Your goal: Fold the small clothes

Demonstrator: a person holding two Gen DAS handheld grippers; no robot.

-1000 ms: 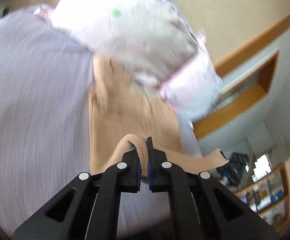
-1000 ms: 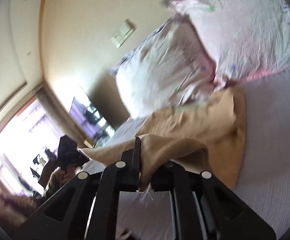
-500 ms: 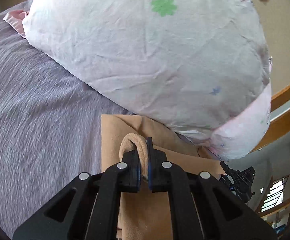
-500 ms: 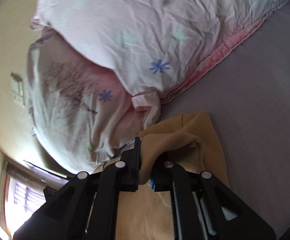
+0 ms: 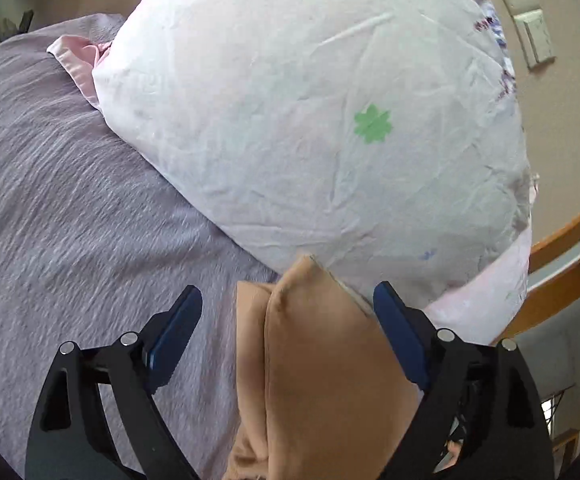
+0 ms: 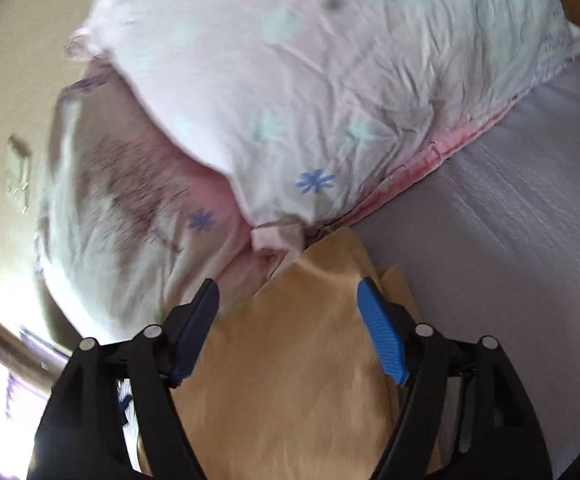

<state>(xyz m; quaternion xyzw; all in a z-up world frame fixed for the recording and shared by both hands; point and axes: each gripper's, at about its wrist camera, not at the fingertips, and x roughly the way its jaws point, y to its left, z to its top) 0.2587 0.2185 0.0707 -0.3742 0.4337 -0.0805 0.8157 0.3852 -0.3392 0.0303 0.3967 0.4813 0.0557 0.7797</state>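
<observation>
both grippers have let go since half a second ago: the left gripper (image 5: pixel 286 320) and right gripper (image 6: pixel 290 312) now stand wide open over the tan garment (image 5: pixel 322 380), which lies folded on the bed (image 5: pixel 70 220) with its far corner against the pillow (image 5: pixel 310 120). it looks light, soft and limp, likely to sag unless pinched at an edge or corner. its long axis runs from the grippers toward the pillow.
</observation>
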